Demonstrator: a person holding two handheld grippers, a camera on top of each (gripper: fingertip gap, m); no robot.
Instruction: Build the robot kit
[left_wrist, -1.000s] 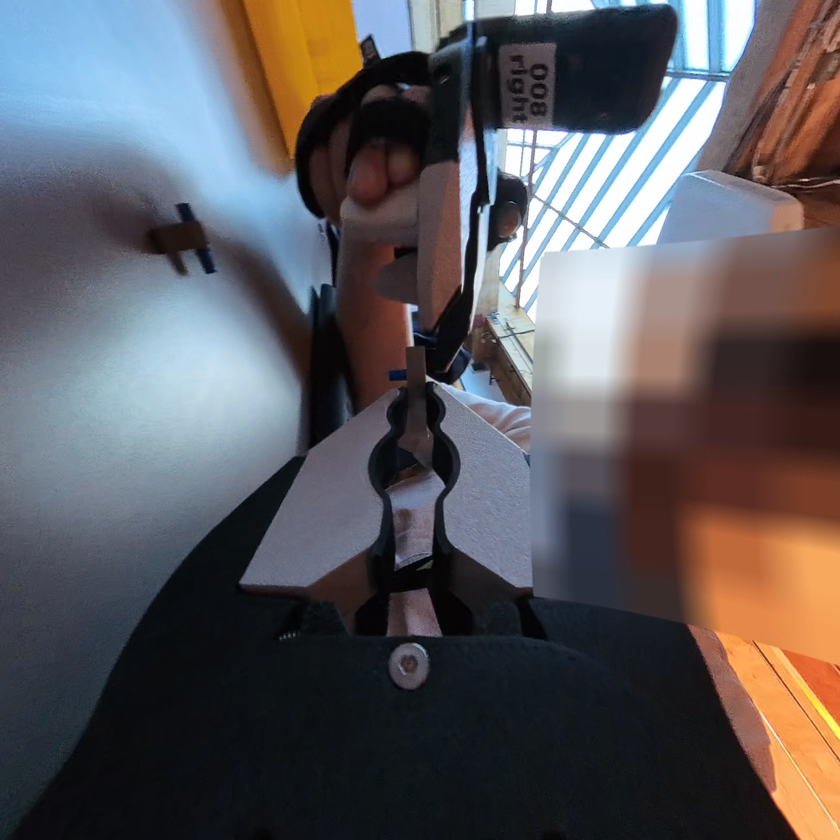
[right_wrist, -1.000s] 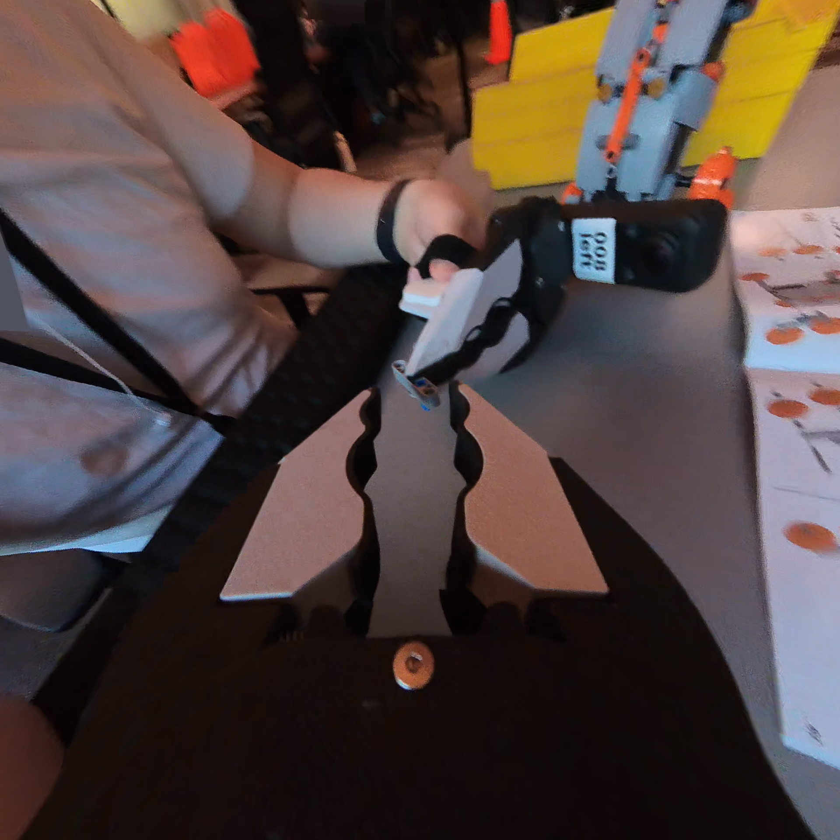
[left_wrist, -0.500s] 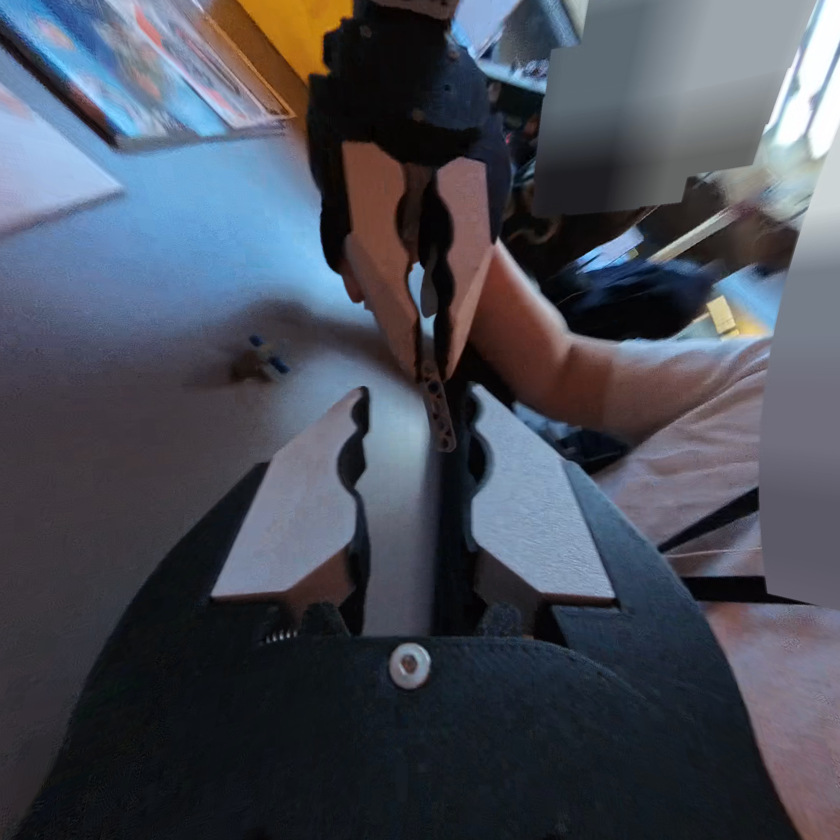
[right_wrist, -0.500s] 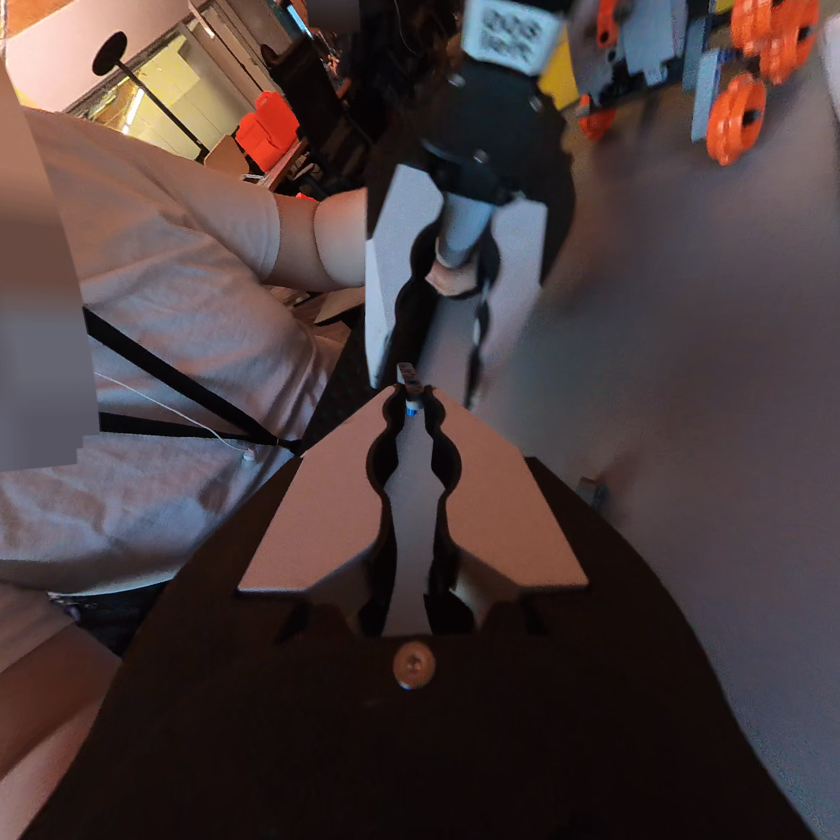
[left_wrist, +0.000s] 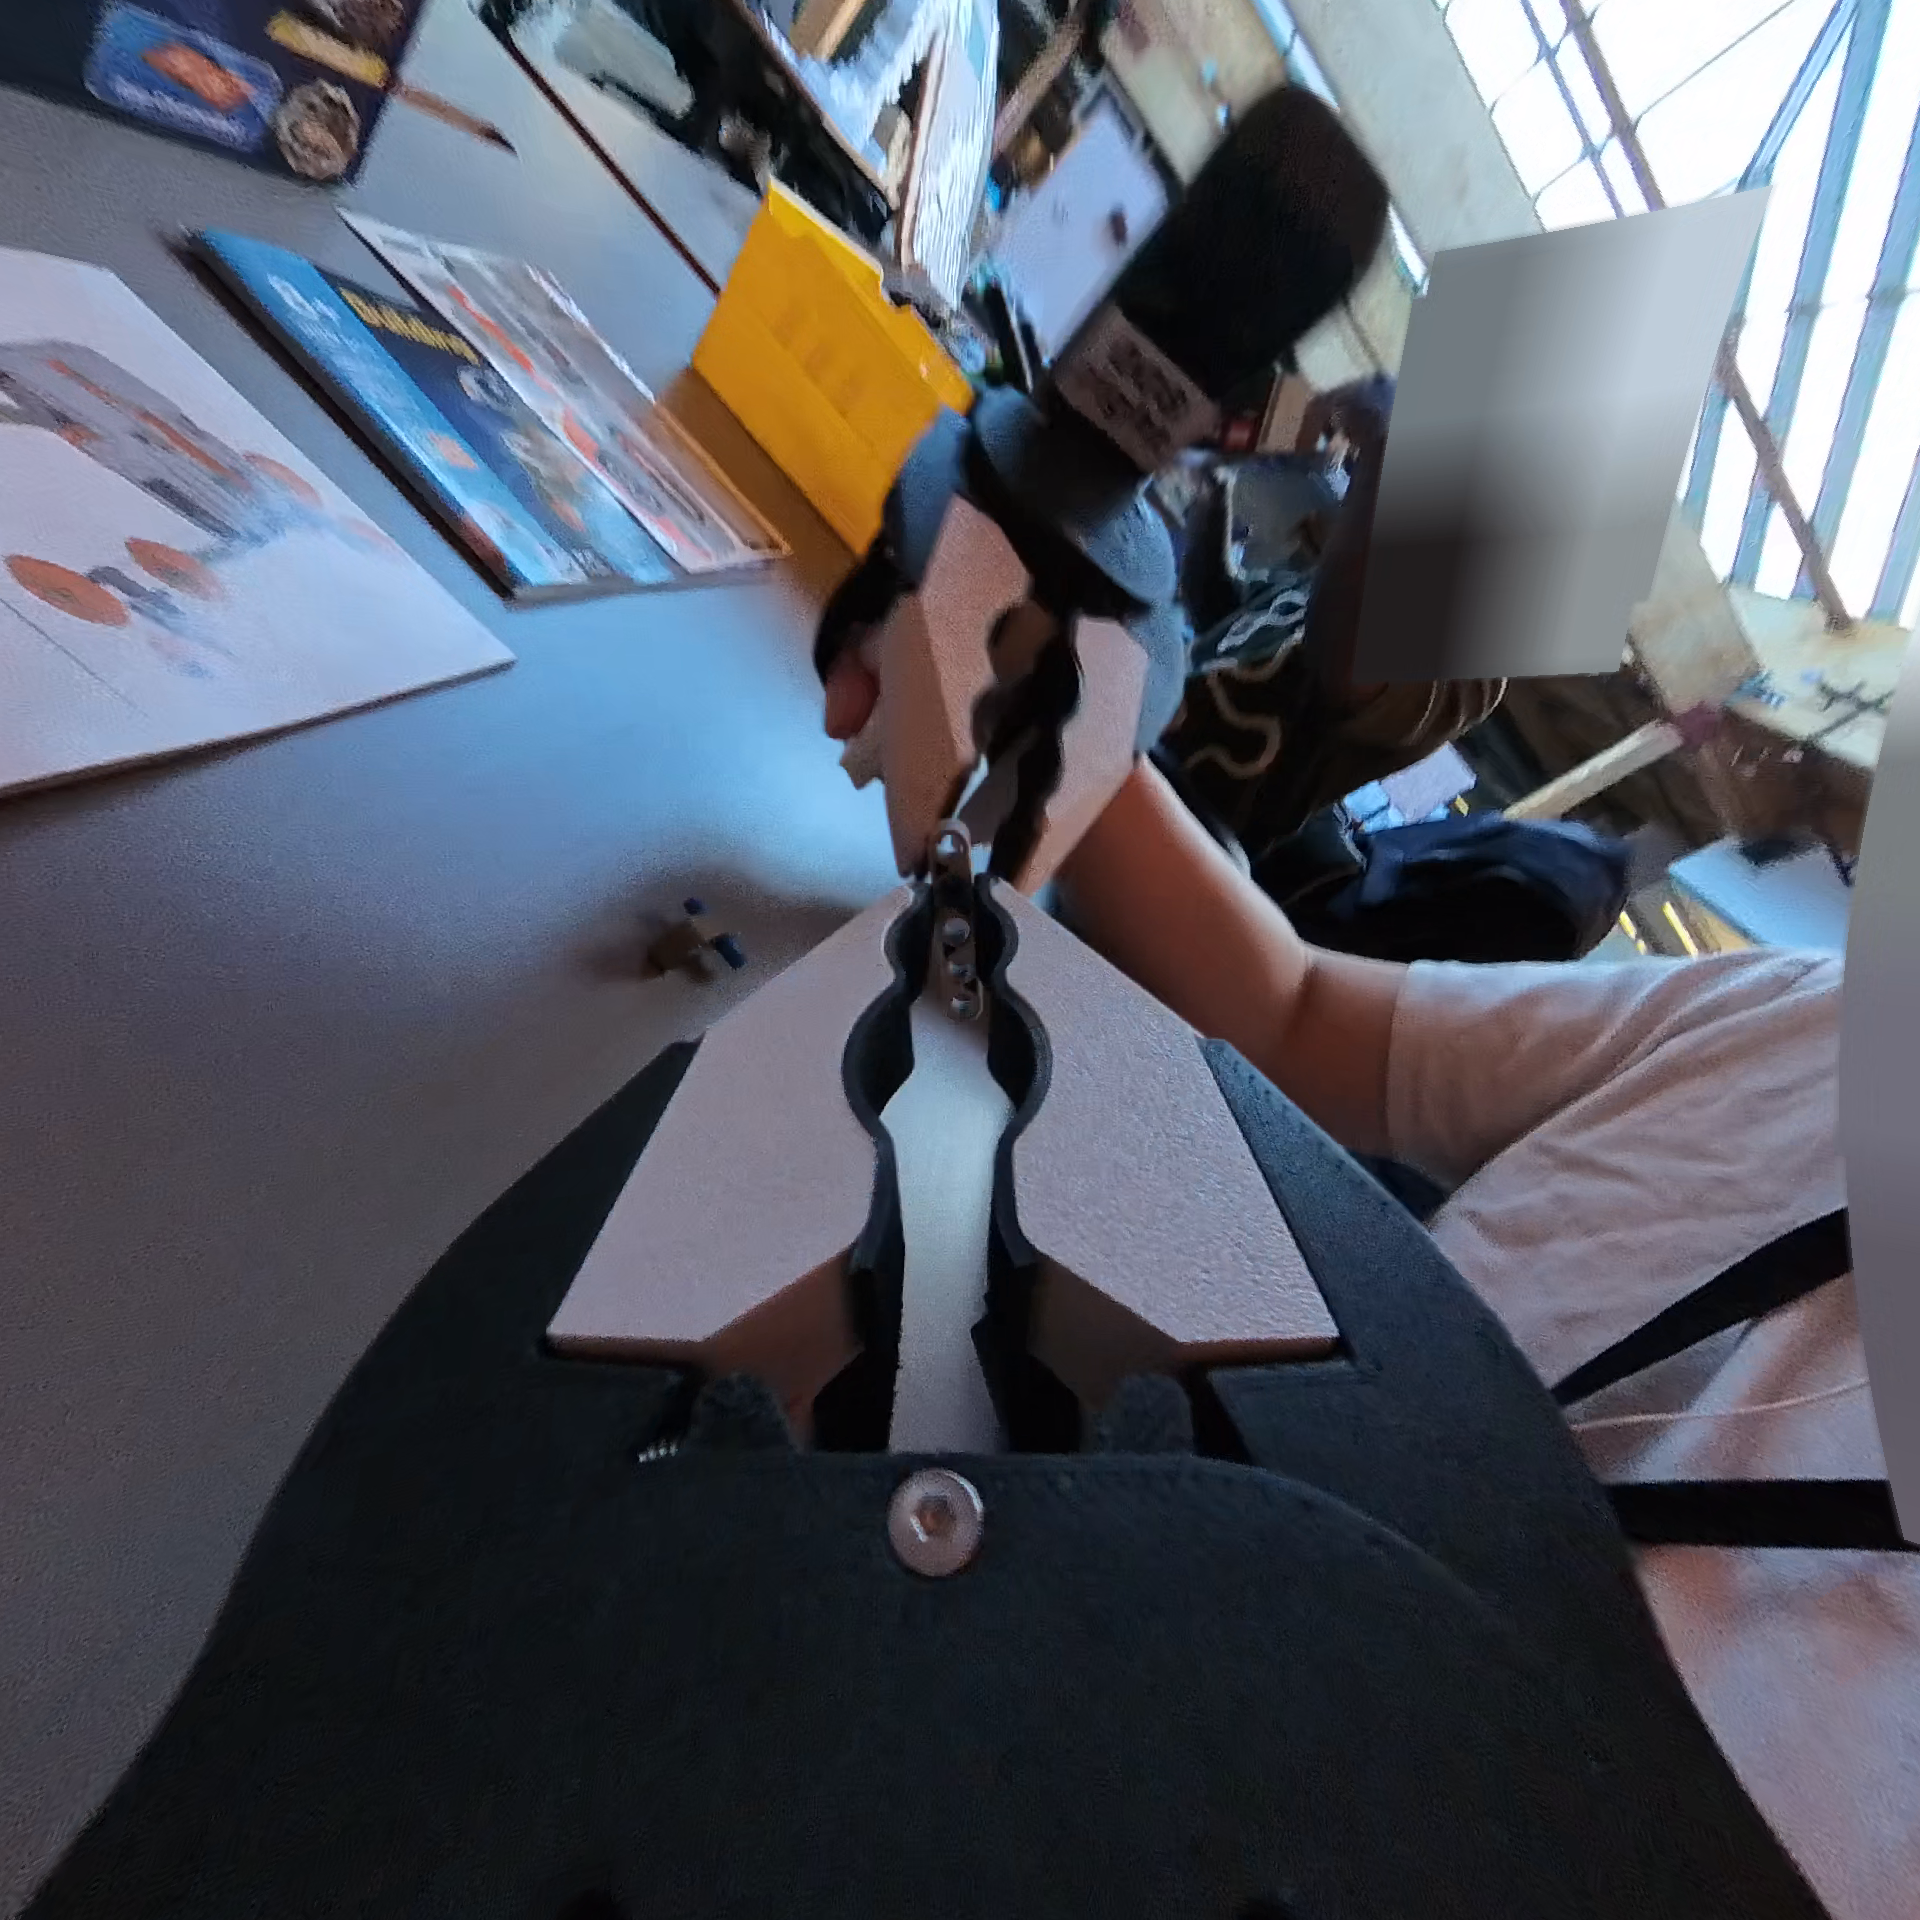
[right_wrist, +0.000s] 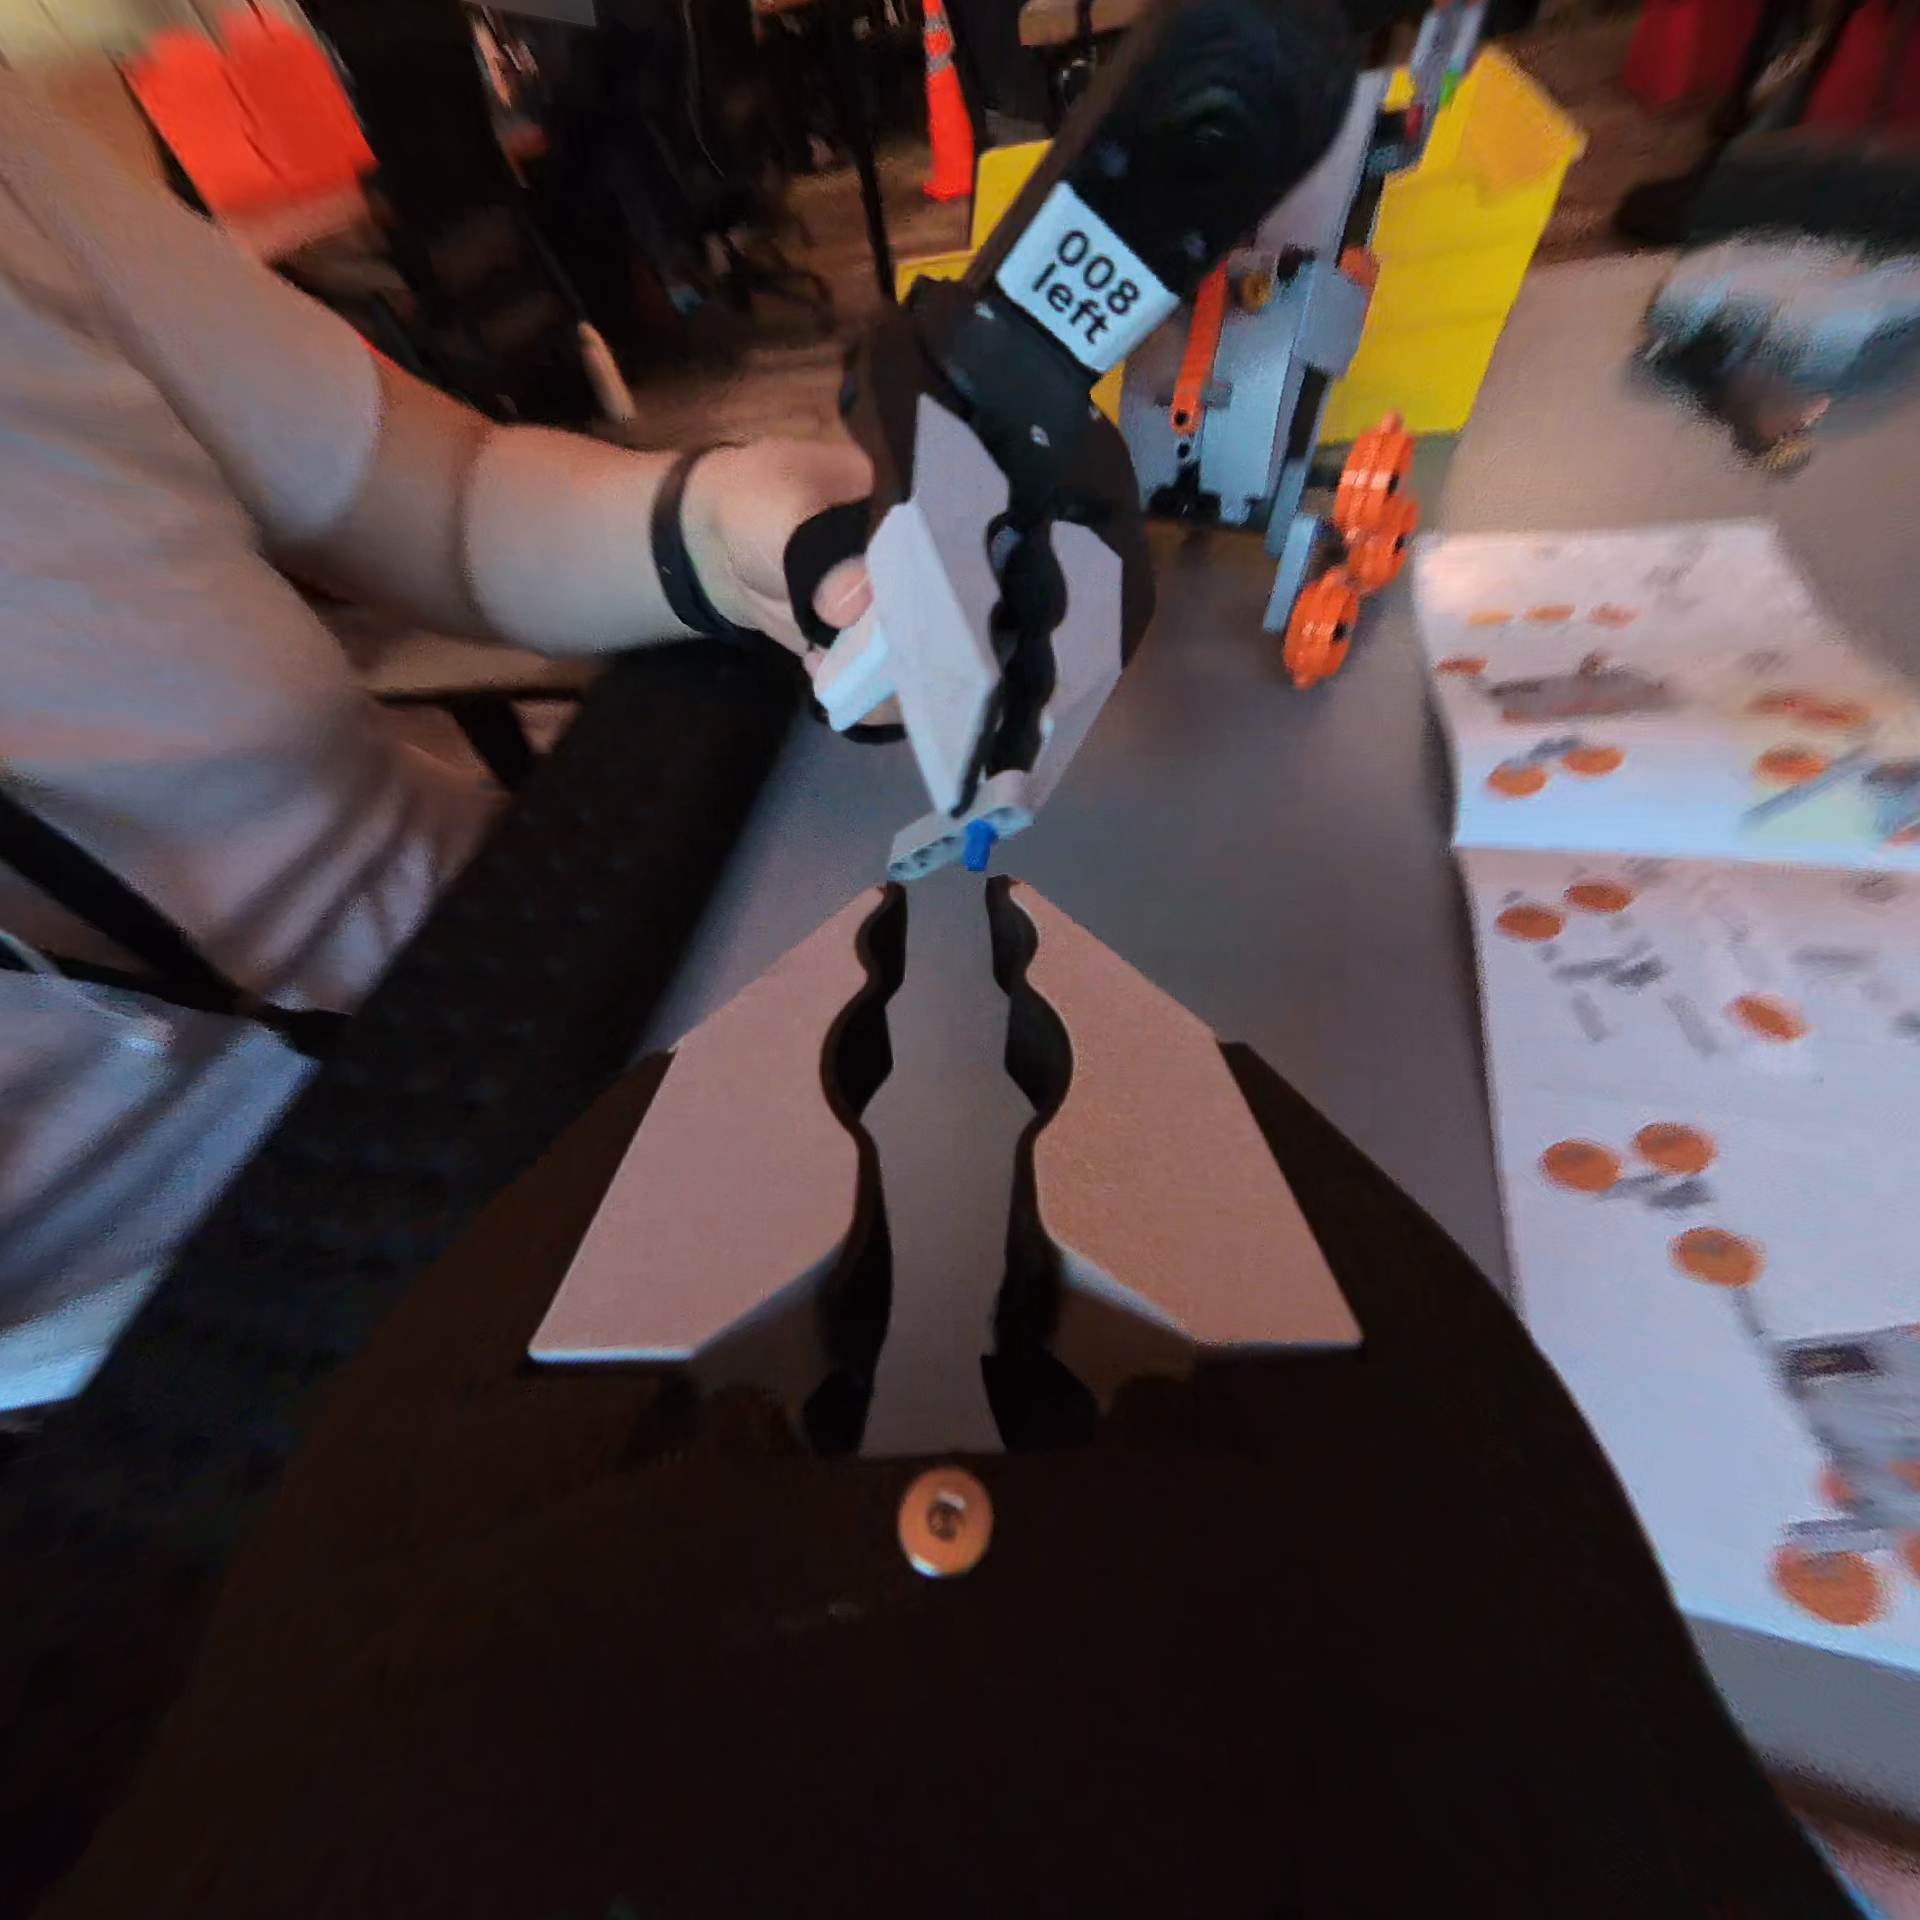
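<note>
My left gripper (left_wrist: 951, 894) is shut on a short grey beam with holes (left_wrist: 958, 961), held edge-on above the grey table (left_wrist: 312, 987). In the right wrist view the left gripper (right_wrist: 987, 805) points down at me, and the beam (right_wrist: 930, 847) carries a blue pin (right_wrist: 975, 844). My right gripper (right_wrist: 945, 888) is open and empty, its tips just below the beam and pin. In the left wrist view the right gripper (left_wrist: 966, 868) faces mine tip to tip, right at the beam's far end.
A small tan piece with blue pins (left_wrist: 691, 940) lies on the table. Open instruction pages (right_wrist: 1662, 1039) lie at the right. A grey and orange wheeled model (right_wrist: 1320, 488) and a yellow bin (right_wrist: 1455, 260) stand behind. Booklets (left_wrist: 499, 416) lie at the far left. A person's torso is close. My two grippers' fingertips are within a few centimetres of each other.
Half a second ago the right gripper held the beam and my left was open. Now the left is shut on the beam and the right has opened and let go.
</note>
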